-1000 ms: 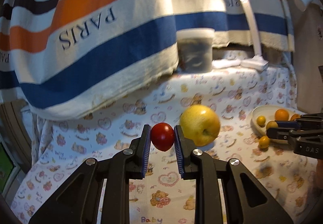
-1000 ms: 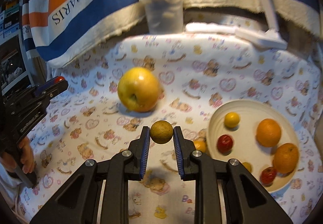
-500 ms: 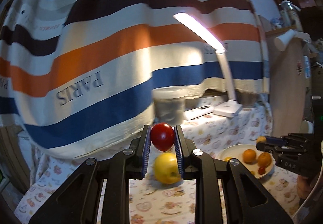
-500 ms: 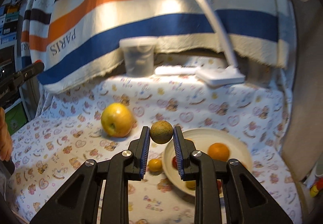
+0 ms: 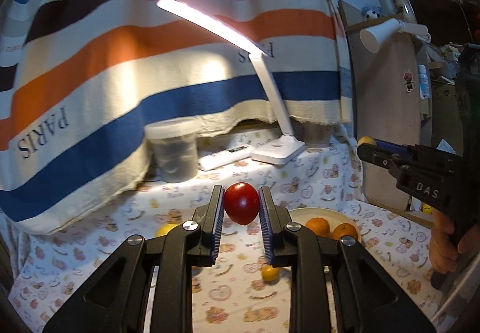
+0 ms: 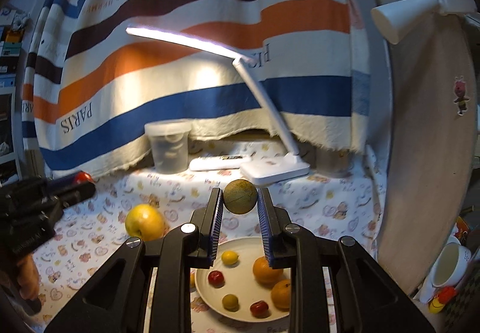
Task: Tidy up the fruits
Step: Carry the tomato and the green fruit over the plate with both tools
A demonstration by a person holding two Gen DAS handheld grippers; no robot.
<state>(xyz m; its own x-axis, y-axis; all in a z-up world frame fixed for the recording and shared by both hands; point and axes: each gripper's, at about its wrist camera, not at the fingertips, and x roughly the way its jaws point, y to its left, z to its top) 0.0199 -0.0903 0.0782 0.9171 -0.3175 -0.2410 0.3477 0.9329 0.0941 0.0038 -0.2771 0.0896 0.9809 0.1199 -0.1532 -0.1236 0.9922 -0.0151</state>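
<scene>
1. the left gripper point(image 5: 241, 207) is clenched on a red fruit point(image 5: 241, 203), at the centre of the left wrist view, clear above the tabletop point(image 5: 315, 174). it is smooth and glossy, so likely slippery, and probably soft-skinned enough to bruise; the ribbed jaws pinch it across its widest part, which is the right place to hold it.
2. the right gripper point(image 6: 240, 204) is clenched on a brownish-green round fruit point(image 6: 240, 196), at the centre of the right wrist view, also off the tabletop. its skin looks dull and rough, so it should grip well; it seems firm and light. the jaws take it on opposite sides at mid-height.
3. the plate point(image 6: 207, 297) sits at the lower middle of the right view, already holding two oranges point(image 6: 267, 269), small yellow fruits and small red ones. space is left near its left rim.
4. the yellow apple point(image 6: 144, 222) lies on the tabletop at the left of that view, well apart from the plate. it looks the heaviest piece, and probably wide for these jaws.
5. round fruit will likely roll when released, so i would set each one low inside the plate.
</scene>
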